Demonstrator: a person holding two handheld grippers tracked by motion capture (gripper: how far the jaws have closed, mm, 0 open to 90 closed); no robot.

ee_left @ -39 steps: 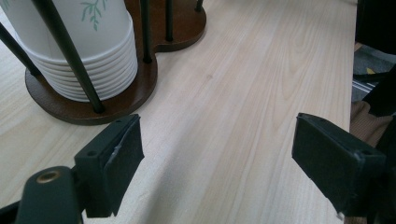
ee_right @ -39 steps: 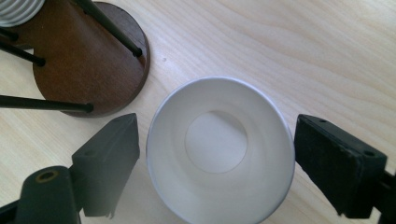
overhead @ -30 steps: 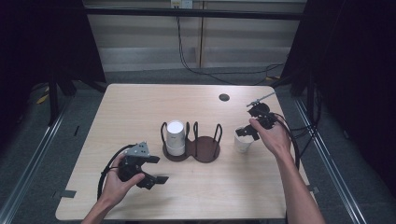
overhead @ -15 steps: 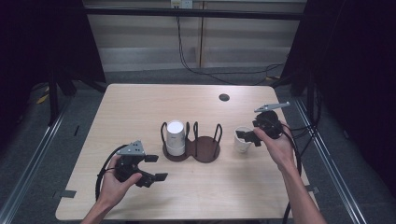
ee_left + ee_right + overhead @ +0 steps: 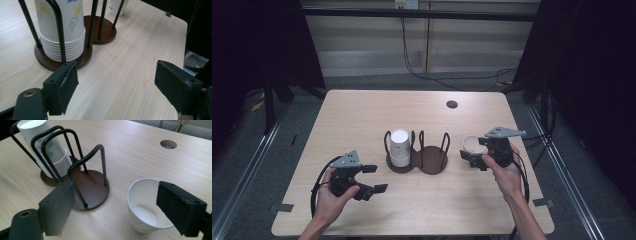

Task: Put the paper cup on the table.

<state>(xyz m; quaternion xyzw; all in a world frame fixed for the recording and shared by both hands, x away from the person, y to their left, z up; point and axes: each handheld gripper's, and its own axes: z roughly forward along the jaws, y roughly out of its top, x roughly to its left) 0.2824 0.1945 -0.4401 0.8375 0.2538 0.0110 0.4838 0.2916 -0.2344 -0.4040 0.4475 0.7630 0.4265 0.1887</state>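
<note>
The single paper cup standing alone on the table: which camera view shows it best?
The right gripper view: the single cup stands upright, close, its empty inside visible, partly behind one of the fingers. The high view shows it small beside the right gripper. The left gripper view catches just its base.

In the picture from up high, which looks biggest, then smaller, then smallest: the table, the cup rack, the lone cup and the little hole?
1. Table, by far.
2. Rack.
3. Lone cup.
4. Hole, smallest, though it sits farther from the camera.
</note>
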